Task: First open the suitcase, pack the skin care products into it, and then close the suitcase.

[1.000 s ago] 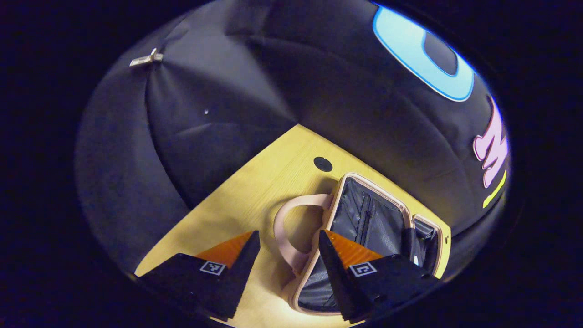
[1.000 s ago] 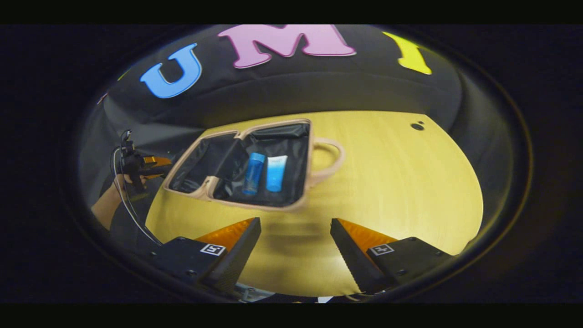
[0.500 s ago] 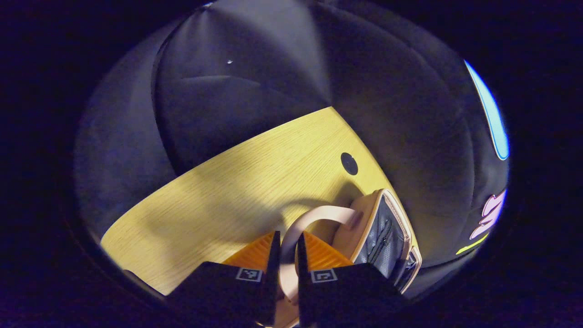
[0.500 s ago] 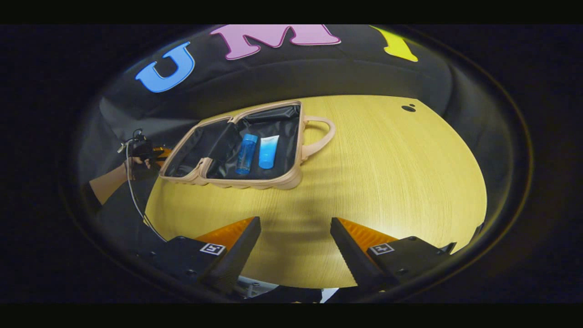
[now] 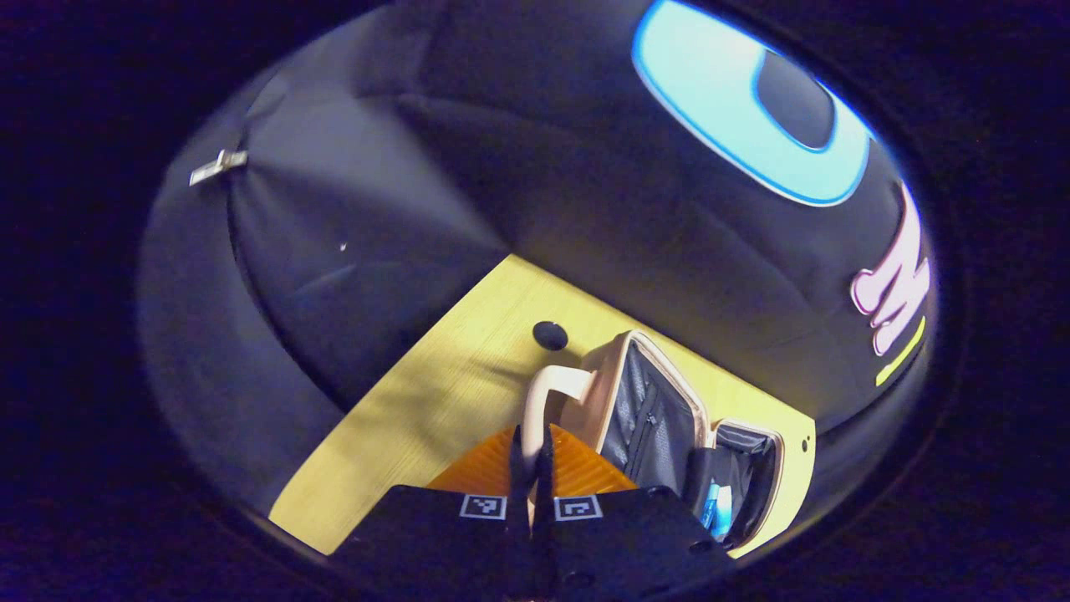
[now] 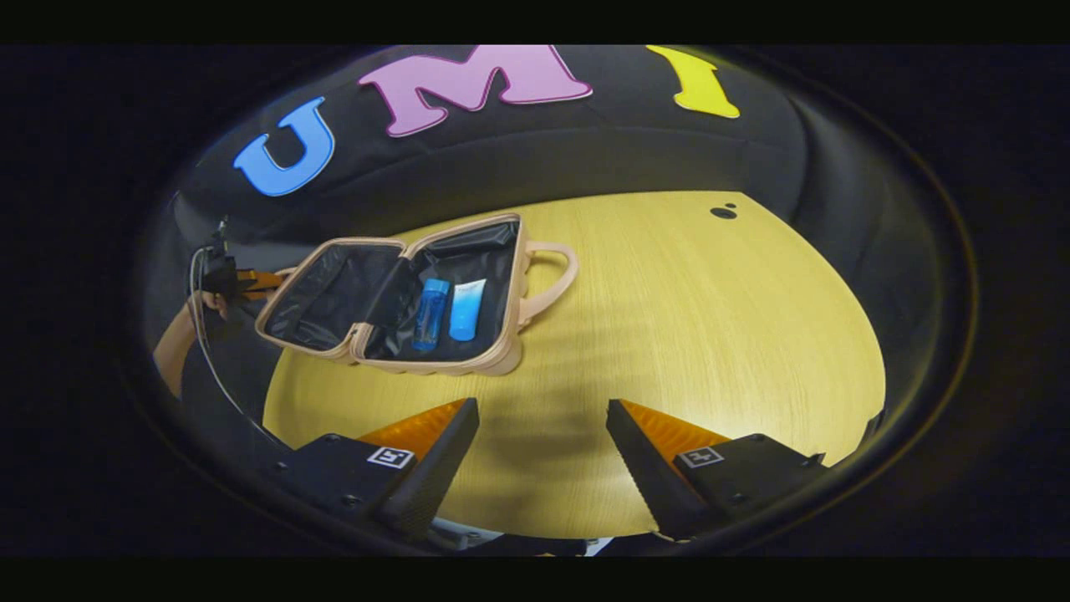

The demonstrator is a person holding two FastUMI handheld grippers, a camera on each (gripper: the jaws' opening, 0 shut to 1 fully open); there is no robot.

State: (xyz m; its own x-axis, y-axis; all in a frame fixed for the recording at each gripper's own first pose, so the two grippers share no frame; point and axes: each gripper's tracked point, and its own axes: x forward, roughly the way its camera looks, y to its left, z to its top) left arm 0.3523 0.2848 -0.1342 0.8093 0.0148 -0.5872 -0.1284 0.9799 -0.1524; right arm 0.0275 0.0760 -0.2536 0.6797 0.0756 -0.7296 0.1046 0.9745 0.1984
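While the far-off left gripper (image 6: 251,281) is too small in the right gripper view to read, the left gripper view settles it: its fingers (image 5: 512,468) are pinching the handle (image 5: 543,397) of the suitcase (image 5: 660,410), whose lower stretch is hidden between them. That suitcase lies open on the counter (image 6: 685,334), a blue bottle (image 6: 430,313) and a blue tube (image 6: 466,309) side by side inside. Right gripper (image 6: 543,456) hangs well short of it, fingers spread wide over bare wood.

Yellow wood-grain counter (image 6: 710,334) spreads ahead of me, a dark round hole (image 6: 722,213) near its far edge at one o'clock.
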